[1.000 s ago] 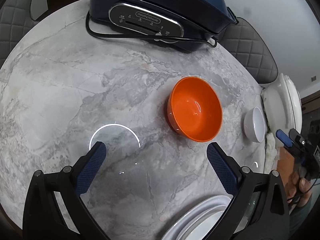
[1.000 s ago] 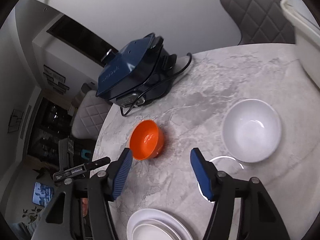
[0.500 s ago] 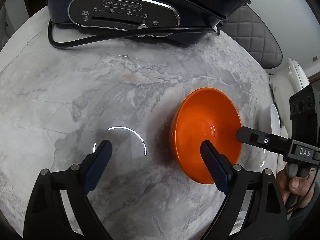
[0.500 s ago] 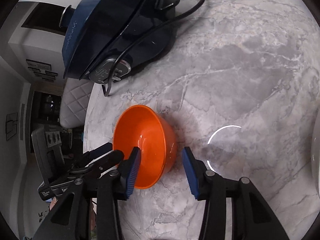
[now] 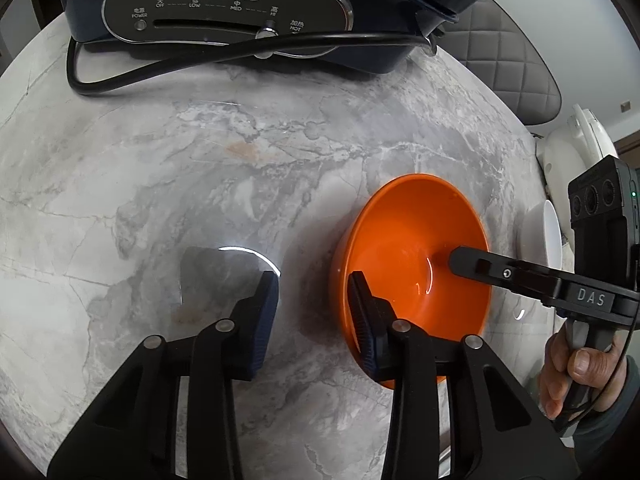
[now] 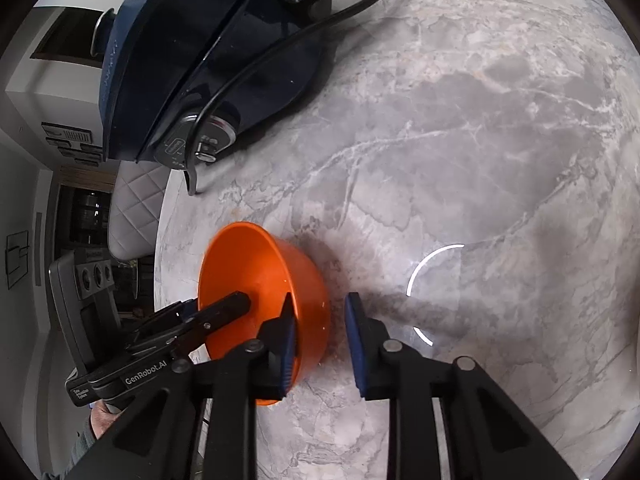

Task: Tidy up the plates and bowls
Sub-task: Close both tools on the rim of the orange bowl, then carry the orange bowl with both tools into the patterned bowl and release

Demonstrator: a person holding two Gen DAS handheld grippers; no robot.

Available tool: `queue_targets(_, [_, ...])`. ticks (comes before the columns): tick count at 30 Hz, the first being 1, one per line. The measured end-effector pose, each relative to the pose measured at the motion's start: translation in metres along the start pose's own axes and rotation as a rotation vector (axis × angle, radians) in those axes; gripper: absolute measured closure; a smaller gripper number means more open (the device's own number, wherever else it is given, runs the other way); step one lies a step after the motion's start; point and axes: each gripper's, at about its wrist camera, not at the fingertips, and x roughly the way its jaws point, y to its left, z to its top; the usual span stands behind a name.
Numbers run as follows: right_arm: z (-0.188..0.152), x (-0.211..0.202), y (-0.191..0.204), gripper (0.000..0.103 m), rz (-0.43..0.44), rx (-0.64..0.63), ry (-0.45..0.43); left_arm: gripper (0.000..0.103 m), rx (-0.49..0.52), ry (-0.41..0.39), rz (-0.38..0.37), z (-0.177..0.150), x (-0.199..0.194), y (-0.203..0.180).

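Orange bowl (image 5: 416, 268) wall between closing jaws of left hand-held gripper (image 5: 314, 308) and right hand-held gripper (image 6: 320, 326); neither pinching.

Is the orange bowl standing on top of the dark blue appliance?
No, the orange bowl stands on the marble table, apart from the dark blue appliance at the far edge.

We see the orange bowl (image 5: 416, 264) close from both wrists, looking steeply down, from opposite sides (image 6: 264, 292)
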Motion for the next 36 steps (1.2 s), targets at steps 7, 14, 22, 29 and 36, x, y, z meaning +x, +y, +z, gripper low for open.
queue_targets(7, [0.000, 0.000, 0.009, 0.088, -0.032, -0.031, 0.001, 0.085, 0.019, 0.017, -0.010, -0.001, 0.007, -0.017])
queue_targets(14, [-0.005, -0.012, 0.012, 0.088, -0.033, -0.013, -0.018, 0.085, 0.040, -0.004, 0.003, -0.003, -0.005, -0.037])
queue_targets(22, [-0.023, -0.057, 0.013, 0.088, -0.020, -0.007, -0.082, 0.085, 0.113, -0.032, 0.011, -0.022, -0.037, -0.086])
queue_targets(29, [-0.065, -0.122, -0.008, 0.088, -0.024, 0.028, -0.168, 0.085, 0.215, -0.039, -0.018, -0.055, -0.055, -0.160])
queue_targets(36, [-0.121, -0.187, -0.049, 0.088, -0.043, 0.112, -0.260, 0.085, 0.324, -0.008, -0.071, -0.097, -0.053, -0.240])
